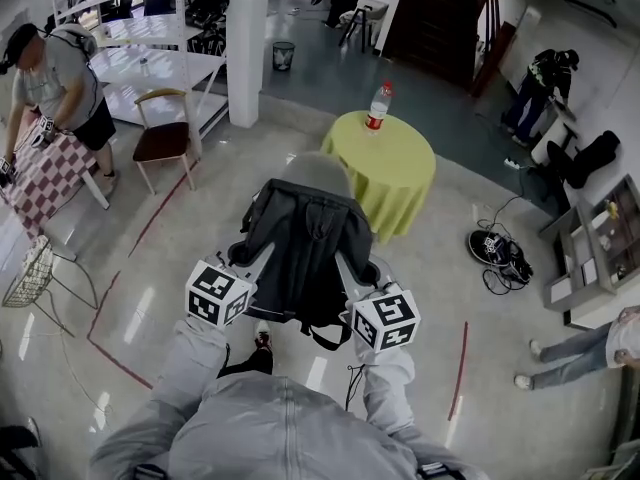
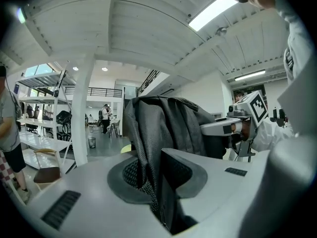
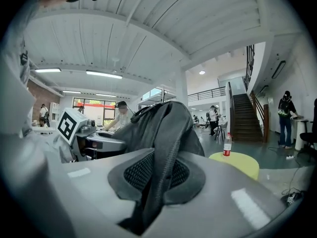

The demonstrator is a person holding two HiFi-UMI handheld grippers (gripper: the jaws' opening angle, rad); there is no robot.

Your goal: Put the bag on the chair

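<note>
A black backpack [image 1: 305, 248] hangs in the air in front of me, held between both grippers above the glossy floor. My left gripper [image 1: 244, 255] is shut on the bag's fabric and strap at its left side, seen close up in the left gripper view [image 2: 154, 185]. My right gripper [image 1: 364, 270] is shut on a mesh shoulder strap [image 3: 161, 177] at the right side. A wooden chair [image 1: 165, 136] with a brown seat stands far off to the left, beside a white pillar [image 1: 247, 48]; the same chair [image 2: 47, 172] appears low at the left of the left gripper view.
A round yellow table [image 1: 395, 173] with a bottle [image 1: 378, 105] stands just behind the bag. A person [image 1: 60, 83] leans over a checkered table [image 1: 40, 178] at far left. A wire basket [image 1: 28, 273], floor cables [image 1: 497, 250] and another person's legs [image 1: 575, 353] are around.
</note>
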